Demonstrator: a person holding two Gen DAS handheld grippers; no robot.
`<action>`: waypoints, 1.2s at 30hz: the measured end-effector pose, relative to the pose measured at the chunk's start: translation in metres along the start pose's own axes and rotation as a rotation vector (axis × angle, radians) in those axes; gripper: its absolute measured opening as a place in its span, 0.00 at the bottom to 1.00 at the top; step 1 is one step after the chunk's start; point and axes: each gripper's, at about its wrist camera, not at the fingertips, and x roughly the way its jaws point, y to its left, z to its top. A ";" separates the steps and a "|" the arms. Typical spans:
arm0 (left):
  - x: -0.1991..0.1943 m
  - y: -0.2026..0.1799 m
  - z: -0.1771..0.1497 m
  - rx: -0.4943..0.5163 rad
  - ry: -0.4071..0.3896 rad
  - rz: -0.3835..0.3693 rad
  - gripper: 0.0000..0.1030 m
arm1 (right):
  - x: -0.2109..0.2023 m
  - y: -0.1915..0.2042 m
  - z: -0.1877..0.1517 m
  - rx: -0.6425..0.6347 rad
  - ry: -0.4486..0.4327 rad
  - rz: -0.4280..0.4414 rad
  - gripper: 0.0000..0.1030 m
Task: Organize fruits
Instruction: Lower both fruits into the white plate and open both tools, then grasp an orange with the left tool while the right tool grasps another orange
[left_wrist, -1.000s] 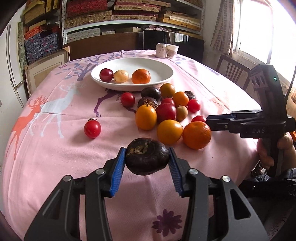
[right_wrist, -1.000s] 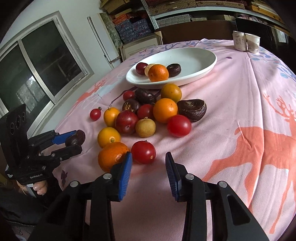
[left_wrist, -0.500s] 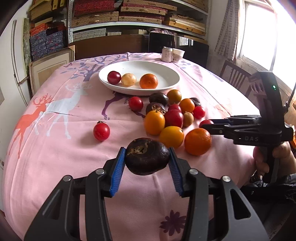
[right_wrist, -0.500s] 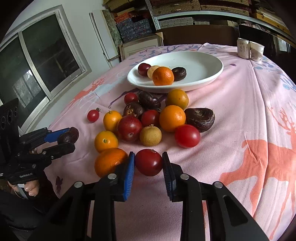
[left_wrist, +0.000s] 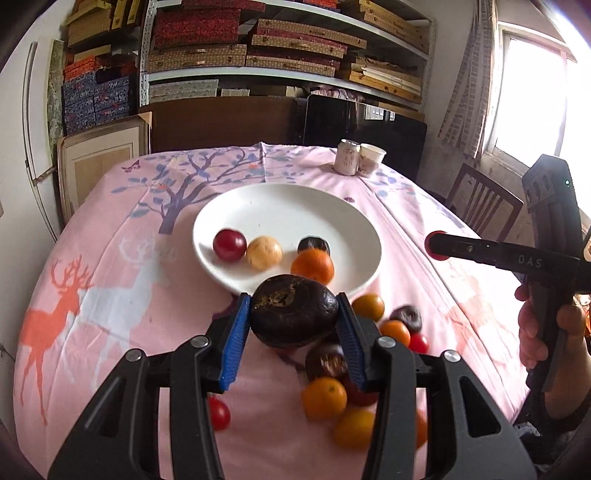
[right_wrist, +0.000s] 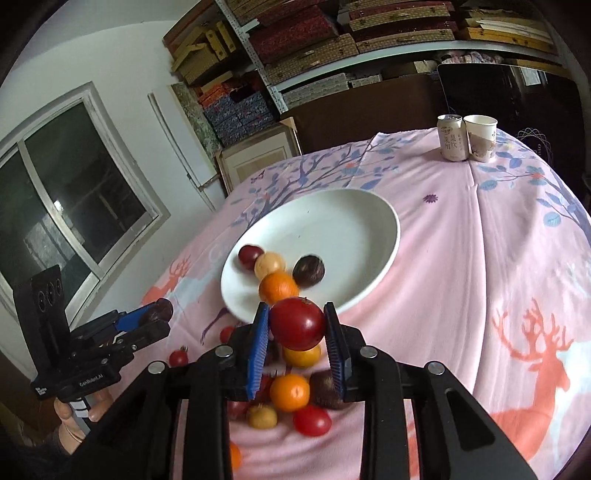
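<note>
Now both your grippers carry fruit above the wide white plate's (left_wrist: 369, 236) near rim.
Left gripper (left_wrist: 293, 321) clamps the wrinkled dark brown fruit (left_wrist: 293, 315), soft-skinned; right gripper (right_wrist: 297, 328) pinches the smooth, slippery red fruit (right_wrist: 297, 323) — squeeze gently across their middles.

Daylight pours from an overexposed window (left_wrist: 532, 99) at the upper right of the left wrist view. Loose fruit (right_wrist: 290, 391) low in both frames is motion-blurred. Fisheye bending darkens the corners.
</note>
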 end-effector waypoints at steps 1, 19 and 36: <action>0.010 0.000 0.011 -0.003 0.003 -0.002 0.44 | 0.008 -0.003 0.009 0.009 -0.009 -0.012 0.29; 0.085 -0.003 0.058 -0.007 0.074 0.030 0.57 | 0.053 -0.038 0.029 0.091 -0.072 -0.037 0.48; -0.013 -0.045 -0.094 0.161 0.131 -0.022 0.47 | -0.008 -0.054 -0.061 0.148 -0.052 -0.002 0.58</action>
